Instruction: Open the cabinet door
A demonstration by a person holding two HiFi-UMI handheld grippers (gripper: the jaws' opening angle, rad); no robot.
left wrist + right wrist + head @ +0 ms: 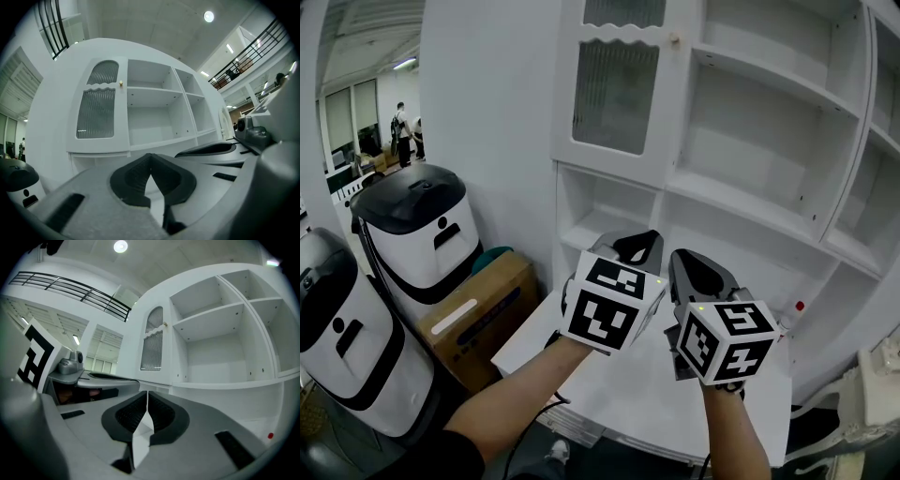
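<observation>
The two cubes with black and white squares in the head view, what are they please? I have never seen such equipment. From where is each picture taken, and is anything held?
Each cube is part of a hand-held tool: a person holds the left gripper and the right gripper, one in each hand. The head view comes from a camera on the person's head, looking down. The other two come from cameras on the grippers, looking along their jaws. Both pairs of jaws are shut and hold nothing. Ahead stands a white cabinet; its glass door with a small knob is closed, beside open shelves. On the white counter below, at the right, sits a small red-topped thing, too small to name.
</observation>
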